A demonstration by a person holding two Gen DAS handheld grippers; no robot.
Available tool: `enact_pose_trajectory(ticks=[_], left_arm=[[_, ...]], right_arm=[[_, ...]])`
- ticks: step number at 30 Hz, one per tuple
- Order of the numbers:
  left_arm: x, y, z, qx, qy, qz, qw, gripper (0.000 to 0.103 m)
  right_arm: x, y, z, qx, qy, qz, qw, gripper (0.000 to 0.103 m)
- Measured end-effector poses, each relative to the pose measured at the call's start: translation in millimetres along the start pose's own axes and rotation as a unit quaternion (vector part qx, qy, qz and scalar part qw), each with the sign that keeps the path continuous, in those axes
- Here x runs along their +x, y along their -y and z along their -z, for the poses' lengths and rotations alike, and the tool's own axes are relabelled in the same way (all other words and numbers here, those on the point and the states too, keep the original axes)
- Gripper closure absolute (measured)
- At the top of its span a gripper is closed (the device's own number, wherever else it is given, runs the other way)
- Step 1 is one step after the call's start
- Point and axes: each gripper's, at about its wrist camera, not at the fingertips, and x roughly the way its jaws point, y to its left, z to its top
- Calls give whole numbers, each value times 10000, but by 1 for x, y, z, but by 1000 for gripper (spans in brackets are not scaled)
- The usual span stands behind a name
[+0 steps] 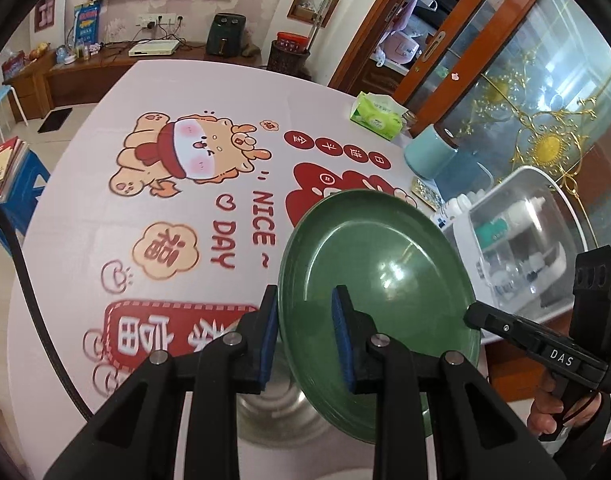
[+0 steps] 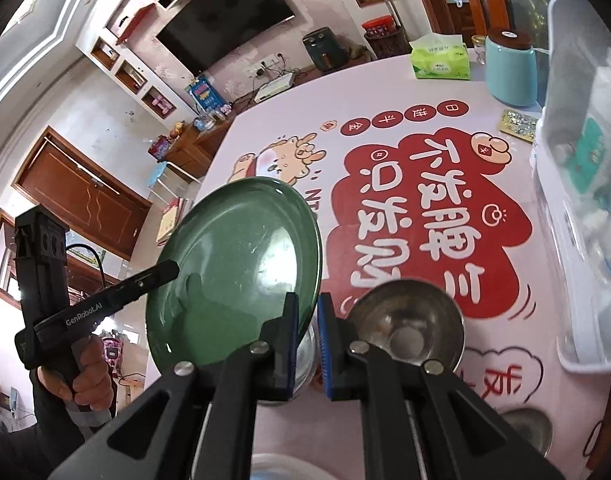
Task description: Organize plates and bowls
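Both grippers' fingers [image 1: 268,336] clamping green plate [image 1: 369,264], steel bowl [image 2: 409,324] empty

Left wrist view: close above table [image 1: 85,208], facing steeply down, toward far edge. Right wrist view: likewise. Shared: green plate [image 1: 379,280] [image 2: 233,272], tablecloth print.

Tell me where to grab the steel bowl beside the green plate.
Grip the round stainless steel bowl by its thin upright rim on the near side, coming from above, one finger inside and one outside. It stands upright and open, with bare table around it.
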Motion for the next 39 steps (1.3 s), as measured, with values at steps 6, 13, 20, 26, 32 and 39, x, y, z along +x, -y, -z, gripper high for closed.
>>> enact_pose_trajectory(ticks=[6, 13, 20, 26, 32, 39], left_arm=[[-33, 9, 30, 36, -19, -107, 9999, 80], [-64, 15, 68, 33, -32, -144, 9999, 80], [-90, 16, 111, -9, -41, -157, 9999, 80], [-108, 10, 147, -136, 39, -85, 9999, 80], [-113, 5, 182, -177, 17, -36, 9998, 80], [-103, 0, 214, -222, -249, -49, 9994, 80]], right_arm=[[-32, -16, 25, -118, 180, -147, 9997, 94], [-64, -30, 54, -221, 331, -262, 9989, 94], [-87, -40, 96, -278, 337, -379, 9983, 94], [-95, -46, 134, -384, 214, -435, 9981, 94], [-96, -48, 167, -435, 48, -342, 9985, 94], [-88, -41, 199, -335, -213, -217, 9990, 94]])
